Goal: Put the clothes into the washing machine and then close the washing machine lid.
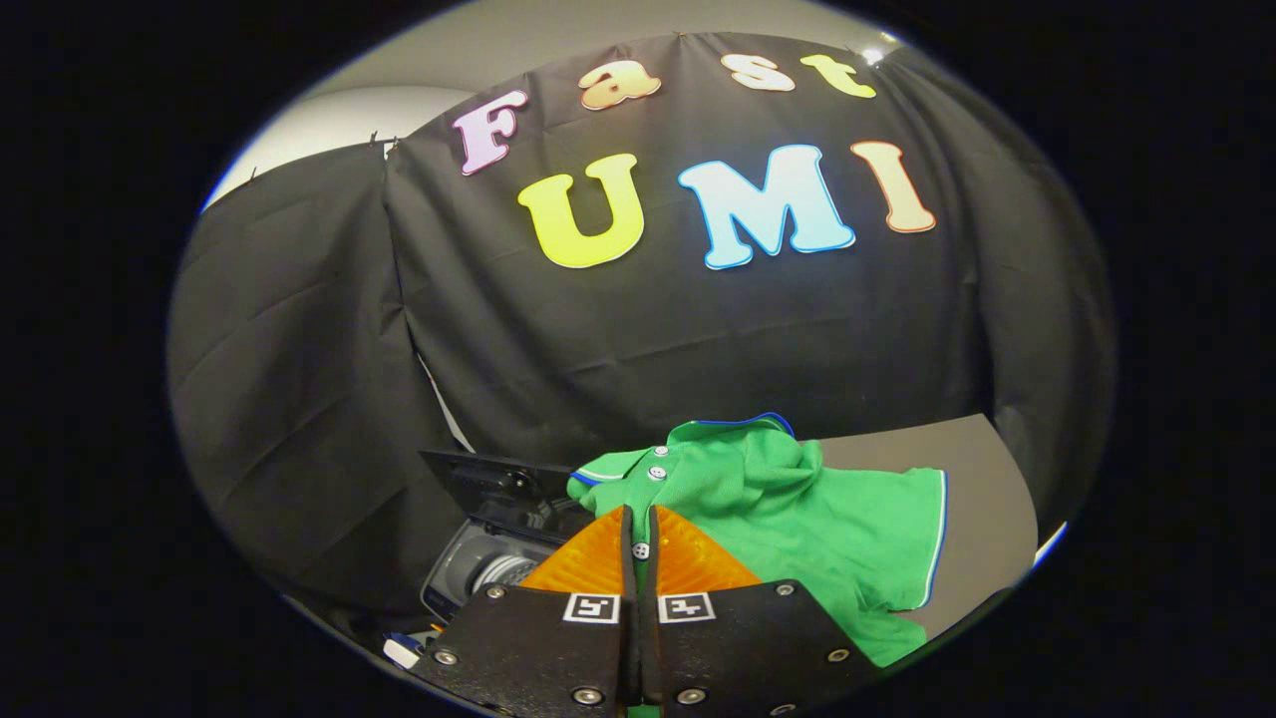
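Green polo shirt is pinched at its button placket between the orange fingers of the gripper. Fingers are drawn almost together, only a thin strip of green cloth and one white button showing in the slit between them. Both pads press on the fabric. Black finger mounts with square printed markers sit at the near end, close side by side.

Just ahead of the fingertips: the shirt's collar, edged in blue and white, with two more white buttons on the placket. The body of the shirt spreads away to the right of the fingers, a short sleeve with a blue-and-white trimmed hem at its far right end. Cloth is rumpled and bunched near the collar, flatter toward the sleeve.

Shirt lies on a grey table, bare surface showing beyond and right of the sleeve.

Left of the fingers, lower than the table: washing machine, its drum opening visible. Dark lid is raised, standing open behind the drum, just beside the shirt's collar.

Beyond everything: black cloth wall of the booth, creased.
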Available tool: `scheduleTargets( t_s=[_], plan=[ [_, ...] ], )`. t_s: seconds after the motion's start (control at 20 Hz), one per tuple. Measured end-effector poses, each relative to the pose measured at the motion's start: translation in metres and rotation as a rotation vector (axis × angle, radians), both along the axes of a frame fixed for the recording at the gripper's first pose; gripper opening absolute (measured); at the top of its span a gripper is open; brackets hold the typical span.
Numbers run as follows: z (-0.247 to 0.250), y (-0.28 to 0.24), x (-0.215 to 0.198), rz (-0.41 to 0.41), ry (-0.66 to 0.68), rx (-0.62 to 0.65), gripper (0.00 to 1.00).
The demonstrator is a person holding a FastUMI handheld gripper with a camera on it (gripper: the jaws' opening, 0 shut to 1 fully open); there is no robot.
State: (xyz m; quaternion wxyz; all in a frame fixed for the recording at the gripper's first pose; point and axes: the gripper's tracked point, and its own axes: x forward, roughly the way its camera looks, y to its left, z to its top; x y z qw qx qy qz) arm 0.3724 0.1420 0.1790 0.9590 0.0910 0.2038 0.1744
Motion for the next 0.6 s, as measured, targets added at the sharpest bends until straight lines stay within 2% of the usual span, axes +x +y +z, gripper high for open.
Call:
scheduleTargets(
  t_s=[0.3,0.6],
  plan=[
    [0.021,0.056,-0.003,0.021,-0.065,0.038,0.0],
    [0.018,0.114,-0.006,0.047,-0.077,0.059,0.0]
  ],
)
